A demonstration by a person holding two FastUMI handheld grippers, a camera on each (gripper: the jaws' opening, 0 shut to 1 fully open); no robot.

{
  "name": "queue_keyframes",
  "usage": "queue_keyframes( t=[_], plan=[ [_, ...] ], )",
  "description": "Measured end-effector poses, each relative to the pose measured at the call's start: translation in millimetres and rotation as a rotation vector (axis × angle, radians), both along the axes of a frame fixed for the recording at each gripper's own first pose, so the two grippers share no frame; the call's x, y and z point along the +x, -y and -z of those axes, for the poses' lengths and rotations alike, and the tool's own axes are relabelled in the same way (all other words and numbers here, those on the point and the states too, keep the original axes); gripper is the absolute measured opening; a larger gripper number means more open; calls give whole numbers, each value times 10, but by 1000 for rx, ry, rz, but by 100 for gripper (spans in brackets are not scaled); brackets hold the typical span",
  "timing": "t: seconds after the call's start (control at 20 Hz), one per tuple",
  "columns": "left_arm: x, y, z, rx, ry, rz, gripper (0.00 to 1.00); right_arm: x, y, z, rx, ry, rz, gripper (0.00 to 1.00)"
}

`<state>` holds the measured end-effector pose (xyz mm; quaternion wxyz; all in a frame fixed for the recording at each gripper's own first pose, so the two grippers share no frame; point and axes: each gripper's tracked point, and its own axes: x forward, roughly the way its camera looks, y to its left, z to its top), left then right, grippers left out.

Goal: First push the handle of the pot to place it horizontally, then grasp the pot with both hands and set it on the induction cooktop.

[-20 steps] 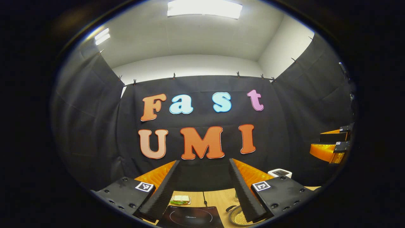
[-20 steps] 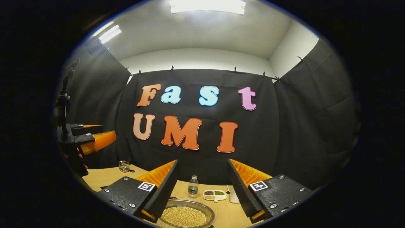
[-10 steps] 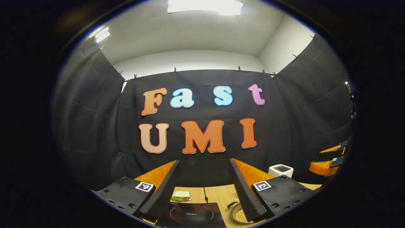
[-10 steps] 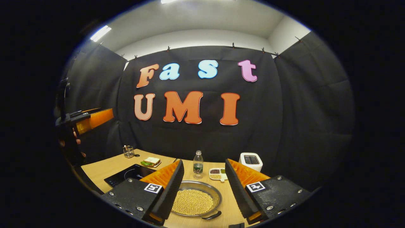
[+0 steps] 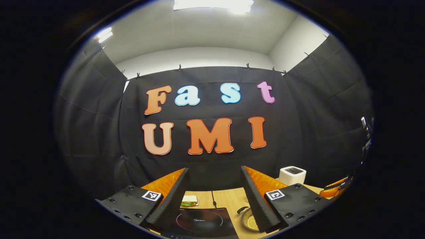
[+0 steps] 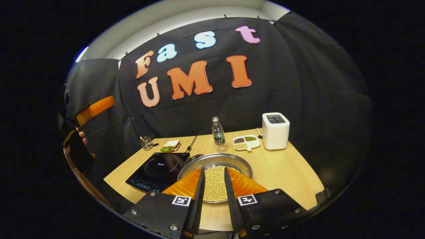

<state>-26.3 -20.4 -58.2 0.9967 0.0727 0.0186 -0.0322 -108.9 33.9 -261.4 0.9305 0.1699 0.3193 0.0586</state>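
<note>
The right claw [image 6: 213, 172] has dropped over the bean-filled pot [image 6: 215, 166], fingers seemingly narrowed.

left tool [image 5: 212, 174]: fingers wide apart | right tool [image 6: 214, 172]: fingers narrowed (small gap), tilted down

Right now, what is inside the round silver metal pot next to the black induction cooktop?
The round silver metal pot holds a layer of small pale yellow beans across its bottom. The right gripper hangs over its near side, so its fingers cover part of the beans there.
</note>
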Motion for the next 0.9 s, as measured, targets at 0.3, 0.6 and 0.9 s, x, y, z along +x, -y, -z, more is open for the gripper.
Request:
queue_keyframes(
  t=[0.3, 0.6, 0.9],
  plan=[
    [9, -93, 85, -17, -23, -15, 100, -210, -200, 491, 110, -157, 9, 10],
    [39, -134, 163, -18, -43, -16, 100, -375, -322, 893, 163, -311, 43, 0],
    [90, -220, 256, -29, -60, -30, 100, -487, -421, 1272, 203, -457, 53, 0]
  ],
)
